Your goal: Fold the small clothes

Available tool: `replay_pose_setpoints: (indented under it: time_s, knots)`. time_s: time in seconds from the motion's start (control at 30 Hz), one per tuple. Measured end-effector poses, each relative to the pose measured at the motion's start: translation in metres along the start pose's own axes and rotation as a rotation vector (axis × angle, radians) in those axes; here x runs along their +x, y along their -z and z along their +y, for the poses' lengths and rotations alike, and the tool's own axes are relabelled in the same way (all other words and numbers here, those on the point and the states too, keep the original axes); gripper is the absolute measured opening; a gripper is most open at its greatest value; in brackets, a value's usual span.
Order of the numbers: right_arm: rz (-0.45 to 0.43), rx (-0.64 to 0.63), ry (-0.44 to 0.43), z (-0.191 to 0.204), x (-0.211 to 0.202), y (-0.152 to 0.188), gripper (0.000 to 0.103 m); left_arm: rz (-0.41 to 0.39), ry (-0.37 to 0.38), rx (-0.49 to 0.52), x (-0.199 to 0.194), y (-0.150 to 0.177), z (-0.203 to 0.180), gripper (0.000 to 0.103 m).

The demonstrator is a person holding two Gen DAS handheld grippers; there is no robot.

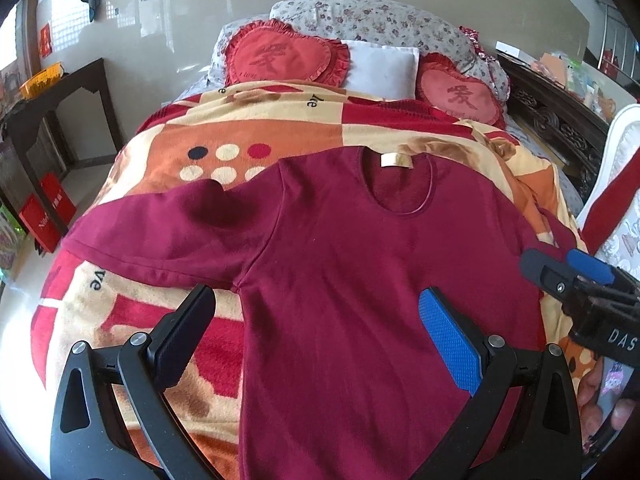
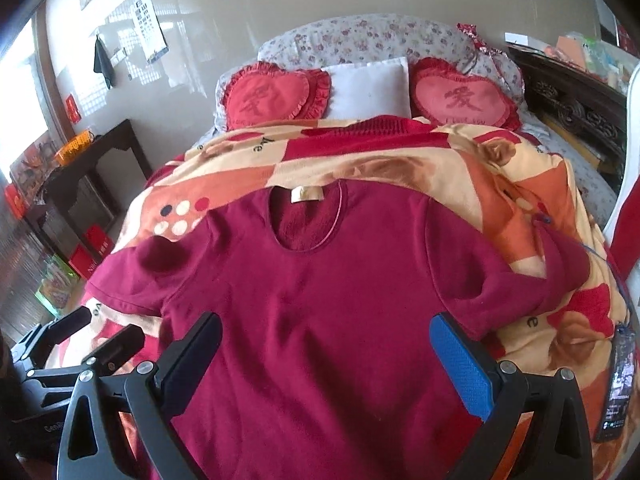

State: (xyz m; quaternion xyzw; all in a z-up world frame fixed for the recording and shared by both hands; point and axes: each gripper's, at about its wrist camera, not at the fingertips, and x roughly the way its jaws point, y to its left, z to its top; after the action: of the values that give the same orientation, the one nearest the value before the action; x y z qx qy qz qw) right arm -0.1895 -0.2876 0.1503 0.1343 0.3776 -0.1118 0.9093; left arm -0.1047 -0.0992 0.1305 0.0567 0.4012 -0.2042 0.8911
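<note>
The red shirt (image 1: 340, 264) is spread flat at frame centre on the blanket (image 1: 168, 152). Left gripper (image 1: 316, 312) & right gripper (image 2: 326, 340) are held wide, empty. Folding seems not yet started; probably a sleeve must be gripped next.

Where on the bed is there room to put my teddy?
Bare blanket lies between the shirt collar and the heart pillows, and beside the polka dots. Near both open claws, left claw and right claw, the shirt fills the space.
</note>
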Motion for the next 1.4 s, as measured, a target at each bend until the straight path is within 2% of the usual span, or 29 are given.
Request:
replay_pose_setpoints:
  time_s: [0.33, 0.67, 0.8, 0.97, 1.13, 1.27, 1.4]
  knots:
    - [0.026, -0.006, 0.034, 0.001, 0.021, 0.007, 0.103, 0.041, -0.023, -0.031, 0.024, 0.003, 0.008, 0.102]
    - [0.101, 0.006, 0.015, 0.010, 0.029, 0.004, 0.103, 0.029, -0.014, -0.065, 0.027, 0.001, 0.013, 0.102]
    - [0.083, -0.024, 0.028, 0.017, 0.022, -0.001, 0.103, 0.027, -0.022, -0.084, 0.024, 0.002, 0.015, 0.102]
    - [0.097, -0.040, 0.004, 0.023, 0.020, -0.004, 0.103, 0.021, -0.044, -0.122, 0.015, 0.004, 0.022, 0.102]
    - [0.067, -0.070, -0.013, 0.028, 0.008, -0.002, 0.103, 0.010, -0.066, -0.161, -0.003, 0.002, 0.028, 0.102]
    - [0.031, -0.097, -0.012, 0.026, -0.004, 0.003, 0.103, -0.012, -0.097, -0.131, -0.025, -0.001, 0.020, 0.102]
    - [-0.010, -0.062, -0.035, 0.015, -0.015, 0.009, 0.103, -0.020, -0.130, -0.089, -0.046, -0.002, 0.009, 0.102]
